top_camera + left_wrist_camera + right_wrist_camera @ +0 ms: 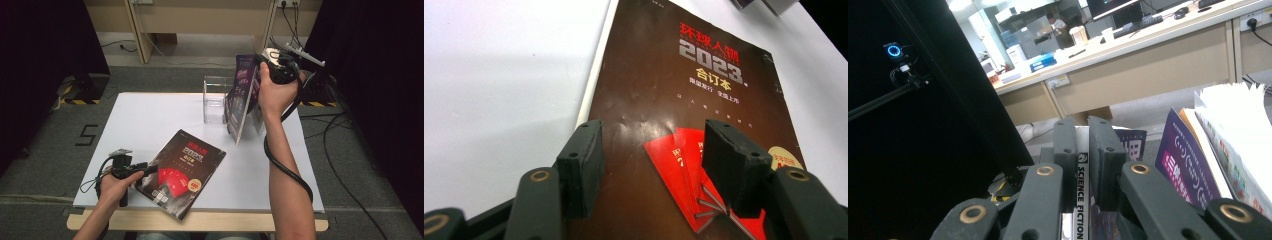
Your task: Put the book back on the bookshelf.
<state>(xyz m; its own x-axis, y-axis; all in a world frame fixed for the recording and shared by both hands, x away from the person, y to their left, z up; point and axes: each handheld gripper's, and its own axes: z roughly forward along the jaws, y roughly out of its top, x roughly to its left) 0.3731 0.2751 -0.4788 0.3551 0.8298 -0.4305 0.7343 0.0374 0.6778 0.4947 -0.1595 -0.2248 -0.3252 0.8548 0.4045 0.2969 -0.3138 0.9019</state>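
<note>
The purple magazine (243, 95) hangs upright in the air over the far right part of the white surface (150, 120), just beside a clear stand (216, 100) that sits on it. The right gripper (265, 61) pinches the magazine at its top by the spine; in the right gripper view the jaws press on a white spine (1081, 200) printed "SCIENCE FICTION", and loose pages (1233, 130) fan out to the side. A dark magazine (182, 172) marked 2023 lies flat on the near part of the surface, its lower corner past the front edge. The left gripper (145, 167) rests low at the dark magazine's left edge, jaws spread above the cover (684, 100) and pinching nothing.
</note>
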